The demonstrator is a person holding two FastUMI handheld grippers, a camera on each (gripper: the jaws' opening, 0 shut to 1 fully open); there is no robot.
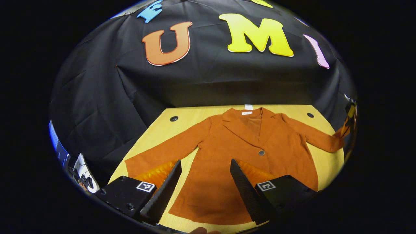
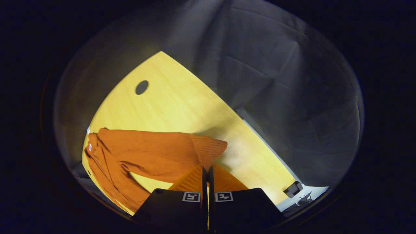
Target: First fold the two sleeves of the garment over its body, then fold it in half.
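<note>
Plain rust-orange jacket (image 1: 237,152), pale-wood table (image 2: 175,100)

legible text: none | small white neck label (image 1: 248,107) on rust-orange knit jacket (image 1: 227,146): too small to read | square black-and-white coded markers (image 2: 191,196) on tool bodies: patterns only, no characters

A recording booth, not a home: black creased cloth wall (image 1: 107,97) hangs behind a pale wooden table (image 2: 182,104) with round cable holes (image 2: 141,87).
</note>
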